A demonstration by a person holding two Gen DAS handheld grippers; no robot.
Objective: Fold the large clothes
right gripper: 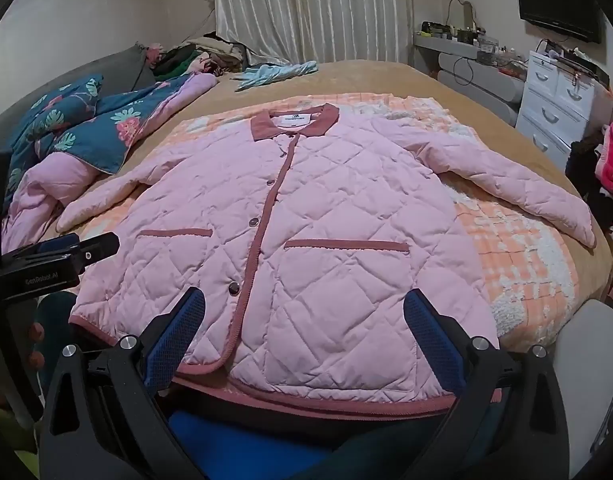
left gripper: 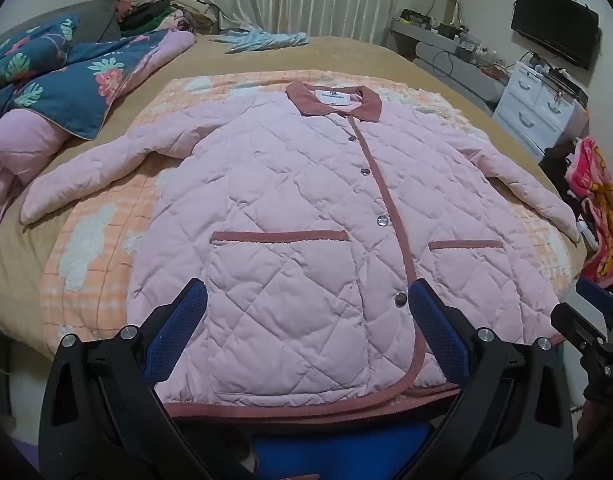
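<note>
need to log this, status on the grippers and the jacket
Left gripper open, right gripper open, both empty. Pink jacket flat, buttoned, sleeves spread, unfolded. Nothing on it.

Pink quilted jacket (right gripper: 306,240) spread flat on the bed (right gripper: 386,76), my right gripper (right gripper: 304,320) wide open over its hem.

I see the jacket buttoned, front up, sleeves out to both sides, on an orange checked blanket (right gripper: 518,256); my left gripper (right gripper: 58,252) hangs beside its left hem corner.

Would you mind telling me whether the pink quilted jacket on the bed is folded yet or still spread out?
Spread out. The pink quilted jacket lies flat, front up and buttoned, both sleeves stretched outward, with no fold in the body.
</note>
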